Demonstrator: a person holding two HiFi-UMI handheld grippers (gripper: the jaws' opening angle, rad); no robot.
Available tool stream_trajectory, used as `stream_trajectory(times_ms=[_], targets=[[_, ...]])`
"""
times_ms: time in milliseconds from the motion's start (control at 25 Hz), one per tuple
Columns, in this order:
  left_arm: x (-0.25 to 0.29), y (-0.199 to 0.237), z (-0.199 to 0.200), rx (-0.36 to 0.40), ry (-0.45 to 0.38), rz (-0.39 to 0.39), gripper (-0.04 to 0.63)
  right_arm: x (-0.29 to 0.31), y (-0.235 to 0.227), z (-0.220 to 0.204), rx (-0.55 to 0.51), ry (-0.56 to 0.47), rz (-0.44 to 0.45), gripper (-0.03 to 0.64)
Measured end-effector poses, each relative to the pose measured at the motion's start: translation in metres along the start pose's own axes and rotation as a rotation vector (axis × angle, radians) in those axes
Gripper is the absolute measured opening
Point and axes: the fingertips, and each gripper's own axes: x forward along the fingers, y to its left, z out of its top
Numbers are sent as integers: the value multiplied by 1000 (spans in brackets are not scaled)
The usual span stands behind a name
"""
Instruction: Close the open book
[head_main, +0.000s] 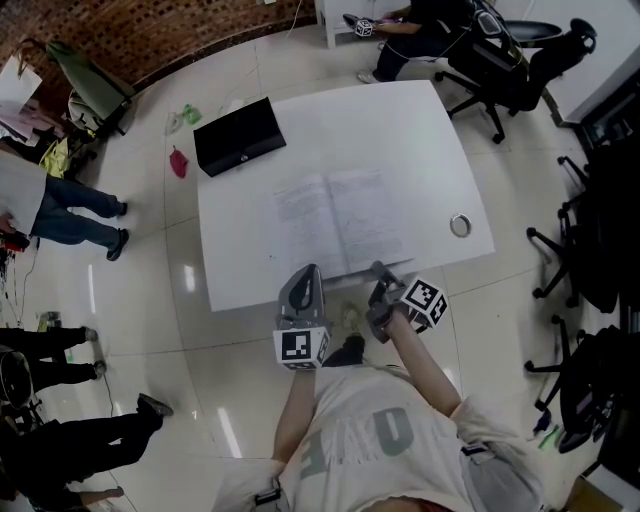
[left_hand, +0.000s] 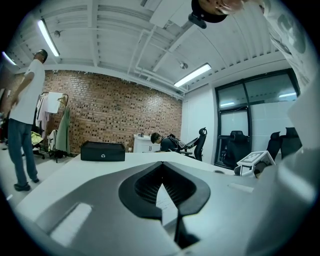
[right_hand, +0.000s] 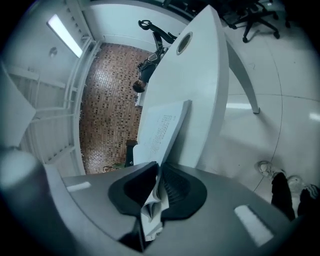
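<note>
The open white paper book (head_main: 335, 220) lies flat by the near edge of the white rectangular table (head_main: 430, 140). The right gripper (head_main: 382, 272) pinches its right-hand pages at that edge. The left gripper (head_main: 305, 275), jaws together and empty, sits by the left page.

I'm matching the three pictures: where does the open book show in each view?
Head view: book lies open on the table, near edge at the left tool and right tool.
Left gripper view: only a sliver of page shows below the shut left tool's tips.
Right gripper view: book rises up the middle, pages pinched in the right tool.
Shared landmark: the black case.
</note>
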Motion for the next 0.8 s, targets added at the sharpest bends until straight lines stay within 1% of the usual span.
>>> stream_trajectory(times_ms=[80,120,200,240,320,480,680,720,760,800], targets=[[1,-1,0,1,0,-1,15,0,0,1,7,2,9,37],[2,-1,0,0,0,0,15,0,1,1,-9,-1,12,33],[3,-3,0,1,-2,-1,15,-2,10,1,-81,-4,20,30],[4,-4,1,2,-2,-3,15,-4,17,1,-134,-2,27,28],[5,-6,2,0,-1,-5,15,-6,34,0,-279,8,34,25],[4,-5,8,-17,-15,6,15,-9,62,-11,-649,43,13,21],[4,6,16,-41,-32,47,15,-6,81,-38,-1055,103,-10,23],[4,8,17,-44,-31,49,15,-5,83,-43,-1126,111,-13,23],[3,8,17,-52,-31,41,15,-4,85,-48,-1172,118,-13,23],[3,7,16,-70,-29,21,15,-3,86,-51,-1194,124,-11,24]])
